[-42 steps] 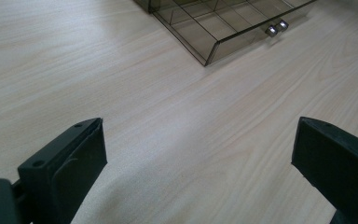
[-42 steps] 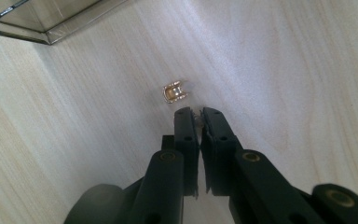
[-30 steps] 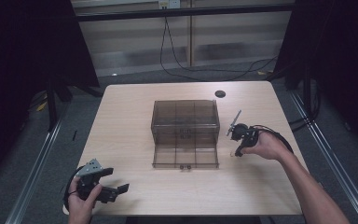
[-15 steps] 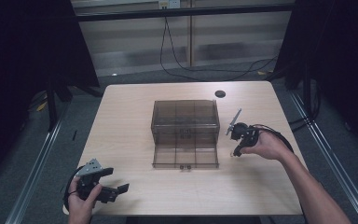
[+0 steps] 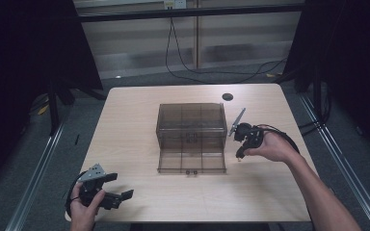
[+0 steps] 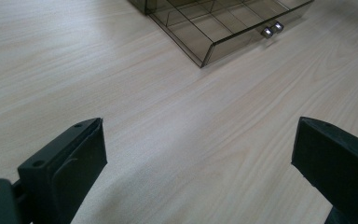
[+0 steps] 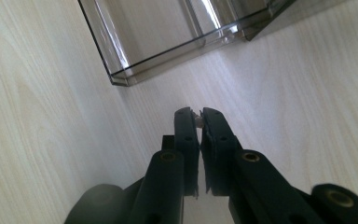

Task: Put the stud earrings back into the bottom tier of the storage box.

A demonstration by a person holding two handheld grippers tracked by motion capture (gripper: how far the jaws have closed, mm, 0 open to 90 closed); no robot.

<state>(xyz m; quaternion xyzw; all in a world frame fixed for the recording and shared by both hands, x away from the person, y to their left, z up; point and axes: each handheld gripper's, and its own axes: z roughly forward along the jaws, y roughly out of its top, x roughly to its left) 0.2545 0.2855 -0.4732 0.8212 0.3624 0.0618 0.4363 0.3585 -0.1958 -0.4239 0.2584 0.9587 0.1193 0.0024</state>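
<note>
Apparently mid-carry, the right gripper (image 7: 198, 116) pinches something tiny and pale beside the pulled-out drawer (image 5: 191, 161); next it must lift over a compartment; the left gripper (image 5: 107, 187) idles wide open, empty.

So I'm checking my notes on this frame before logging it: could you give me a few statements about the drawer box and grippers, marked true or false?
1. The smoky transparent plastic drawer box has its bottom drawer pulled out. True.
2. The left gripper has its jaws closed. False: they stand wide apart.
3. The right gripper has its jaws nearly together, with something small and pale at the tips. True.
4. The small black round disc lies inside the drawer. False: it lies on the light wooden table, behind the box.
</note>
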